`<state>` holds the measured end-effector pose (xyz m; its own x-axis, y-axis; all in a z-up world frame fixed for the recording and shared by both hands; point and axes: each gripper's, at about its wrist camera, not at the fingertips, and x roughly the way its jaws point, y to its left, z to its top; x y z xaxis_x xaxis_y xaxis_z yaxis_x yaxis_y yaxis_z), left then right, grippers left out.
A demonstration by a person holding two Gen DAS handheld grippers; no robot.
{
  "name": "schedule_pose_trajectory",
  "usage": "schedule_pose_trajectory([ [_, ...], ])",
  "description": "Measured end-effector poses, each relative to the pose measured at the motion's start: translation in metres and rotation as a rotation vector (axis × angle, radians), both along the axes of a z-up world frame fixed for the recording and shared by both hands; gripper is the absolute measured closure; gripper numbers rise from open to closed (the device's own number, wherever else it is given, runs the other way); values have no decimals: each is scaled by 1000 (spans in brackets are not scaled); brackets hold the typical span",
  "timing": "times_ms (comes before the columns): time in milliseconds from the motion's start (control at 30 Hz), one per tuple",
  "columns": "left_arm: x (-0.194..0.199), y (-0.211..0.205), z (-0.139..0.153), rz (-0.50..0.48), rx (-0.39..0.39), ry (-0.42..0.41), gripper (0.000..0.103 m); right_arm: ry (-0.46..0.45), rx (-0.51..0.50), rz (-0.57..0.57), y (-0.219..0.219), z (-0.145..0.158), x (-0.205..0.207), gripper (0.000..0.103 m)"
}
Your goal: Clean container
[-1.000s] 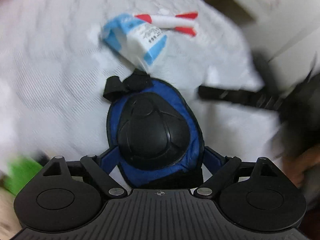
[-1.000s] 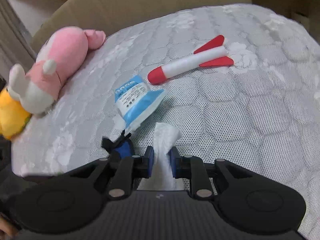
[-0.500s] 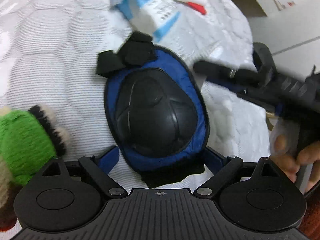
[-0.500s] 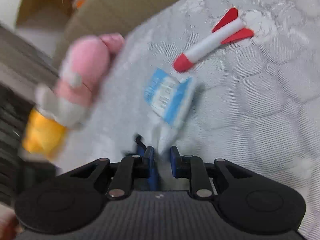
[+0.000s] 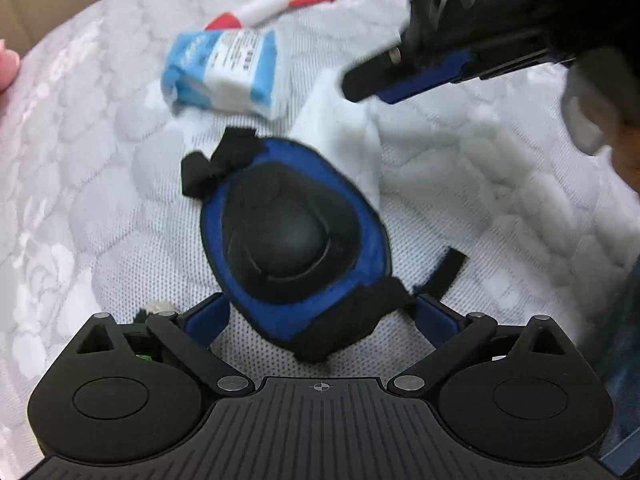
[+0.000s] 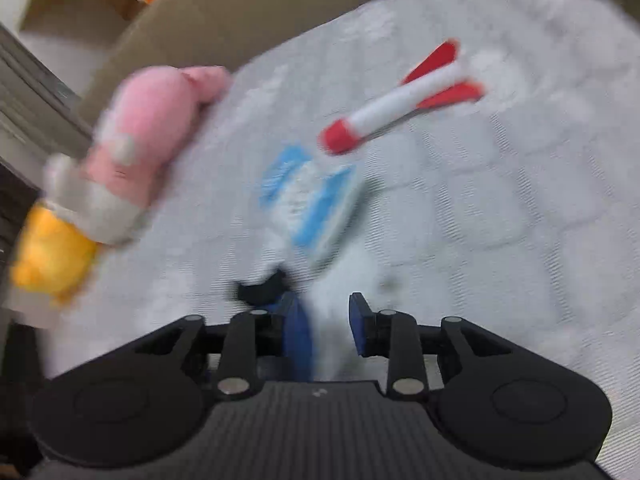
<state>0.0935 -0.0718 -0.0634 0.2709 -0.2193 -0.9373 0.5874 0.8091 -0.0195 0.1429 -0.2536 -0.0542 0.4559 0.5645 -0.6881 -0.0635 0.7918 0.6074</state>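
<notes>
Though blurred, apparently two plush toys [image 6: 120, 168].

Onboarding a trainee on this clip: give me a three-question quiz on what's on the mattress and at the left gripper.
1. What lies between the left gripper's fingers? A) a green bottle B) blue-and-black domed knee pad C) a metal spoon
2. True or false: the red-and-white foam toy rocket stands upright.
3. Fill in: beside the pink plush toy lies a ____ plush toy.

Key: 1 B; the jaws have just been opening and stand wide, not pressing it. 2 False; it lies flat on the white quilted mattress. 3 Yellow.
</notes>
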Motion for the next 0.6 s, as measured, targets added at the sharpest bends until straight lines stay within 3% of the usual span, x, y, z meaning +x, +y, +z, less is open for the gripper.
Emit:
schedule_pose_trajectory([
  [133, -1, -13, -13, -84, 52, -44, 0, 134, 10, 10, 12, -23, 5, 58],
  [200, -1, -15, -17, -106, 55, -66, 0, 206, 13, 16, 16, -36, 6, 52],
  [333, 4, -5, -14, -68, -31, -89, 0, 261, 272, -68, -1, -41, 6, 39],
  [433, 7, 4, -8, -41, -148, -79, 0, 265, 478, -132, -18, -40, 4, 39],
  [533, 14, 15, -3, -34, -359, 56, 0, 300, 665, -138, -20, -47, 1, 41],
  [600, 14, 23, -2, 14, -319, 124, 0, 323, 717, -107, -13, -49, 2, 38],
])
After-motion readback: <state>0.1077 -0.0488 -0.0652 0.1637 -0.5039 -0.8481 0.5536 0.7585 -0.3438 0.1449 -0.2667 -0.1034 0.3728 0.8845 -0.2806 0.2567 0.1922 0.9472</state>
